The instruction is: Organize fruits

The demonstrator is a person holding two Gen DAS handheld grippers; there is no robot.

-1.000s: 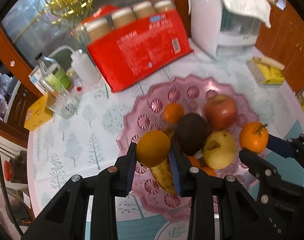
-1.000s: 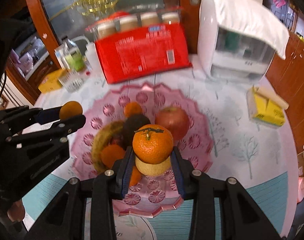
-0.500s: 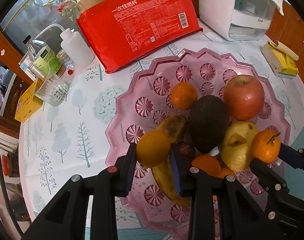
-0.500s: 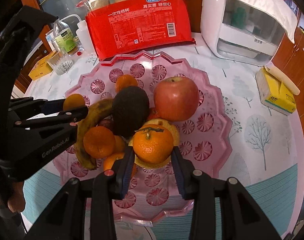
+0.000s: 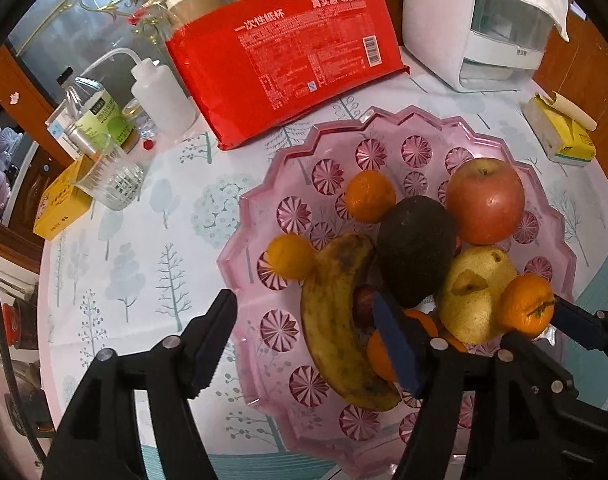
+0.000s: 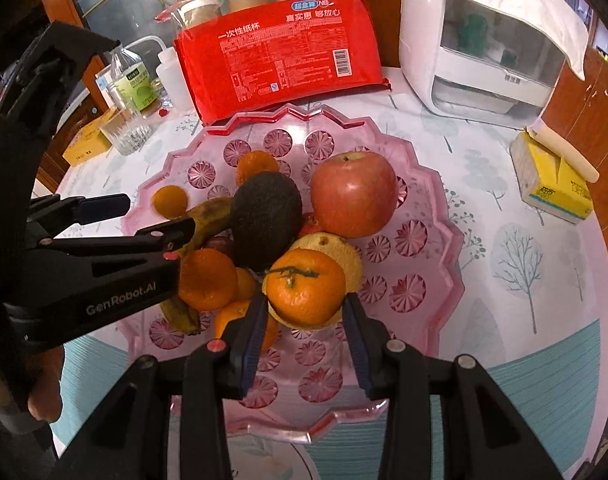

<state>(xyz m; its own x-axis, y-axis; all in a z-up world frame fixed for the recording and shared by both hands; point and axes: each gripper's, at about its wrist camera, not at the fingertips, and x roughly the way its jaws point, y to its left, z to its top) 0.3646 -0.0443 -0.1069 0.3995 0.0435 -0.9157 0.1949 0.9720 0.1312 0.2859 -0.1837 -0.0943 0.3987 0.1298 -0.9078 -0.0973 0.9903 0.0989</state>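
Setting the fruit down gently is the job here, and the two sides stand differently. The left tongs (image 5: 304, 344) are spread wide and grip nothing; a small orange (image 5: 289, 256) lies on the left part of the pink tray (image 5: 239, 240), just beside the tip of the banana (image 5: 336, 320) and clear of both pads. The right tongs (image 6: 304, 320) are closed on a tangerine (image 6: 306, 288), which hangs low at the near side of the pile, just in front of the yellow pear (image 6: 344, 248) and perhaps touching it; contact cannot be told for sure. Behind them sit the dark avocado (image 6: 263, 220) and the red apple (image 6: 354, 194). To do this step well, I judge the right side should lower until the tangerine rests on the tray or against its neighbours, then part the pads slowly so it does not roll toward the near rim. The left side should draw back upward, since its right finger (image 5: 396, 344) reaches over the pile and could knock the banana. The counter (image 5: 143, 272) around the tray is cluttered on the far side, so a rolling fruit is worth avoiding.
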